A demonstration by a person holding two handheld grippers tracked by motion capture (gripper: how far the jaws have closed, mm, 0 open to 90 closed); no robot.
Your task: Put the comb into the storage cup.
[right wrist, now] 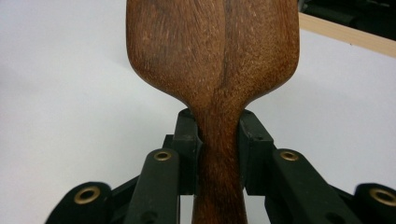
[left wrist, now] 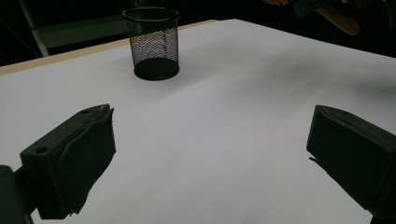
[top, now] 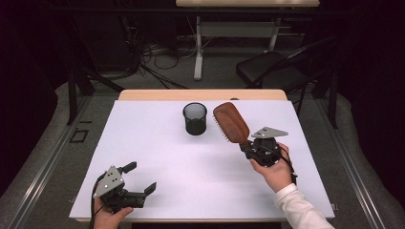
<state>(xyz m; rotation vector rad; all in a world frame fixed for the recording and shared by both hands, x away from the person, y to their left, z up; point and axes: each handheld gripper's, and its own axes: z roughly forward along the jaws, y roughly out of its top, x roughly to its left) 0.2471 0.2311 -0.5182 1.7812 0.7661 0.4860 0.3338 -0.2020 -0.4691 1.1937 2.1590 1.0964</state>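
A wooden hairbrush (top: 231,122) is held by its handle in my right gripper (top: 248,144), above the white table, with its head pointing up and left toward the black mesh cup (top: 195,118). In the right gripper view both jaws press on the narrow handle of the hairbrush (right wrist: 219,154) and its brown back faces the camera. My left gripper (top: 139,178) rests near the front left edge with its jaws wide apart and nothing between them. The left gripper view shows the mesh cup (left wrist: 152,43) standing upright far ahead.
The white table top (top: 200,176) has a wooden strip along its far edge. A black chair (top: 272,67) and another desk's legs stand on the floor beyond. A sleeve (top: 301,210) comes in at the bottom right.
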